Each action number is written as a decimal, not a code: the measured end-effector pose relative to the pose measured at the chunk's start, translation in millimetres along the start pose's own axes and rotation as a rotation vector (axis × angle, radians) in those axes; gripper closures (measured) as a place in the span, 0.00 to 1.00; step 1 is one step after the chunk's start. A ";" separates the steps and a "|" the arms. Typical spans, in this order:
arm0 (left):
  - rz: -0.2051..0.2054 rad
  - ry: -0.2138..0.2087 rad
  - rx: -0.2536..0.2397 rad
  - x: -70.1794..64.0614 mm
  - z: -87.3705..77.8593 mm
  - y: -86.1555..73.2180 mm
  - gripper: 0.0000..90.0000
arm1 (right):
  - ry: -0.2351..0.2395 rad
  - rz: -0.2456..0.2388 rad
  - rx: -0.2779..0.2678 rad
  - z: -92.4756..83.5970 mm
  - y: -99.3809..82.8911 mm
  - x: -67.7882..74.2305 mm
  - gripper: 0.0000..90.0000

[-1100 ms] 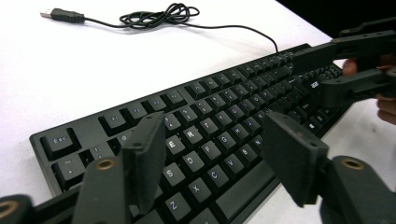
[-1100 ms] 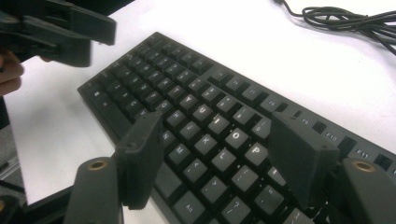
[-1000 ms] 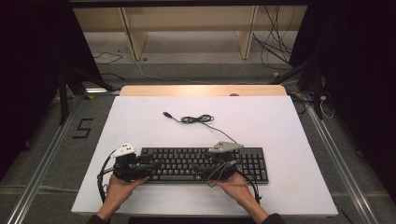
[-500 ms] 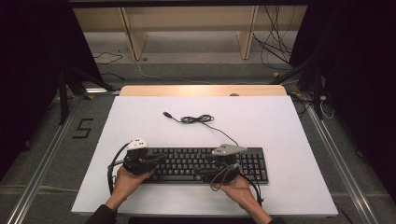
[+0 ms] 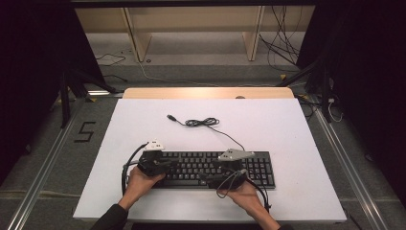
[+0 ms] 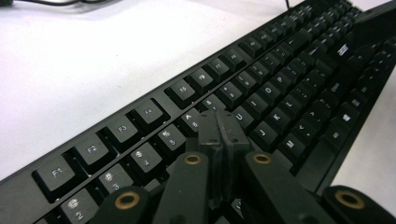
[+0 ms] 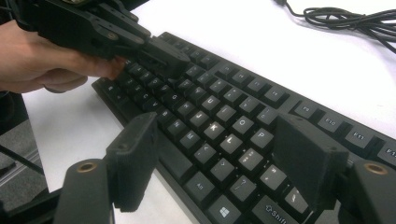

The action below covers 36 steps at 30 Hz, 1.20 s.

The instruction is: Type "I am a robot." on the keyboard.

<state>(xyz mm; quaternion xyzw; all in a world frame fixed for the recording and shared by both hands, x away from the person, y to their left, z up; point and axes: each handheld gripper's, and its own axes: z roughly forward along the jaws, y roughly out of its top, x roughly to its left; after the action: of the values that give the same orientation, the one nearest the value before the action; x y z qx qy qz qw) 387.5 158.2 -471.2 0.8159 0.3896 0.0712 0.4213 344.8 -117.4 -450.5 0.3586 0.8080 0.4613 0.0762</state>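
Black keyboard (image 5: 210,167) on the white table's (image 5: 287,129) near half, long axis left–right, cable (image 5: 203,122) trailing away; left gripper (image 6: 219,135) jaws pressed together over its keys, right gripper (image 7: 219,154) jaws spread.

Left gripper (image 6: 222,128) jaws pressed together, tilted low; left hand (image 5: 140,184) wraps it. Right gripper (image 7: 219,158) jaws spread wide, held by right hand (image 5: 245,196).

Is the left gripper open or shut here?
Shut: in the left gripper view the left gripper has both jaws pressed together over the keyboard.
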 end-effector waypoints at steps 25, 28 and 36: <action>-0.009 0.002 0.036 3.3 10.3 -4.0 0.99 | 0.000 -0.001 0.004 -0.2 -0.5 1.3 0.35; -0.012 0.004 0.035 2.9 10.2 -4.2 0.99 | -0.001 -0.001 0.005 -0.1 -0.6 1.5 0.35; -0.004 0.013 0.002 0.3 5.7 -2.6 0.99 | -0.004 -0.001 0.001 -1.0 0.1 0.6 0.35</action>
<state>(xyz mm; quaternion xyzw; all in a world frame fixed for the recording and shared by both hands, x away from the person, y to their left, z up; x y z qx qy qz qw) 388.8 155.7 -476.8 0.8150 0.3941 0.0753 0.4180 344.0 -117.7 -449.8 0.3592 0.8081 0.4602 0.0777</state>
